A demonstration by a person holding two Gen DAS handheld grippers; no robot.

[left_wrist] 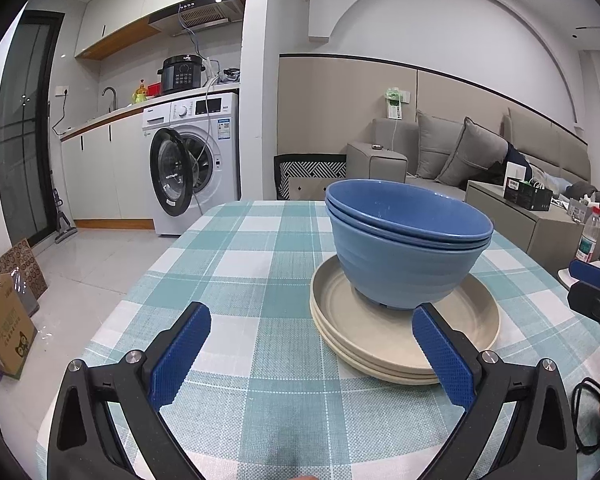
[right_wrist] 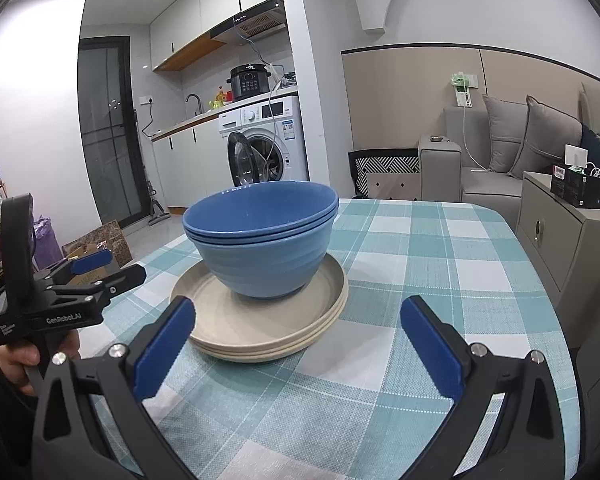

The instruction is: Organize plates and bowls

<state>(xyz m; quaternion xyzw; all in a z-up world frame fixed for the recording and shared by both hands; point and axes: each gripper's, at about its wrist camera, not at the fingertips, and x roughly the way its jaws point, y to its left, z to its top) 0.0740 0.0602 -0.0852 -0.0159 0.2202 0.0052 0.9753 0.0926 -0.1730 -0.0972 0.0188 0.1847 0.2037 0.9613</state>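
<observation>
Left hand-held gripper [left_wrist: 312, 336] stands wide, nothing between its blue pads, low over the tabletop [left_wrist: 236, 280] just left of the crockery; right hand-held gripper [right_wrist: 298, 332] is likewise spread wide and empty, its left pad near the front rim of the plates. Task items sit mid-tabletop on the checked cloth: three blue bowls [left_wrist: 408, 240] nested upright, resting inside the top of a stack of beige plates [left_wrist: 404, 336], three by the visible rims. Judgement: bowls and plates look matte and moulded, probably light, stiff plastic or fibre ware, not very fragile but smooth enough to slip. Nested bowls may stick together, so lifting one by its rim could drag the others. Best hold appears to be a pinch across the rim wall, one pad inside, one outside. Plates have a raised lip; a rim pinch at the near edge seems workable, with the bowls cleared first.
</observation>
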